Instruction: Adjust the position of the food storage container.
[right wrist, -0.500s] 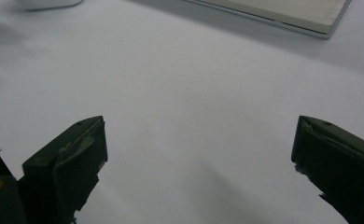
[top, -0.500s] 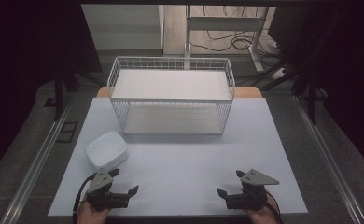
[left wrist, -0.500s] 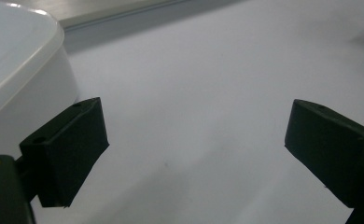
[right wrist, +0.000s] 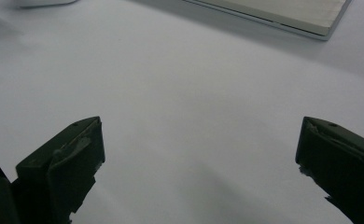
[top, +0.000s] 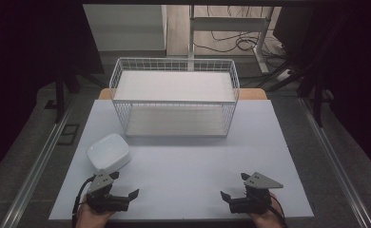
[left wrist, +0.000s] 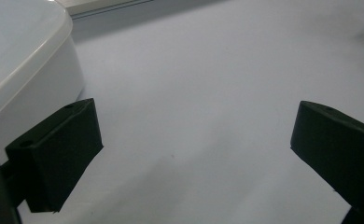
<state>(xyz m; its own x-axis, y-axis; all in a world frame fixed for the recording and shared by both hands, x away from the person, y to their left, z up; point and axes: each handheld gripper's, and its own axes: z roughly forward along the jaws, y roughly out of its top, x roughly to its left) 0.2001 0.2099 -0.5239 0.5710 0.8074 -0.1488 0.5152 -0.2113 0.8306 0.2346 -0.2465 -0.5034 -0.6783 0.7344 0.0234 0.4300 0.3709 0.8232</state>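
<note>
Left gripper: jaws spread wide, nothing between them, low over the tabletop. White dish: upside down, just beyond the jaws and off toward the outer one; in the left gripper view, close against that jaw's outer face. Likely hazard: closing from here catches only air, or the outer jaw nudges the rim and slides the dish across the smooth top. Smooth rounded walls: probable slip under a shallow grip. Wire basket: well ahead of both pairs of jaws. Right gripper: jaws wide, empty, well apart from the dish.
</note>
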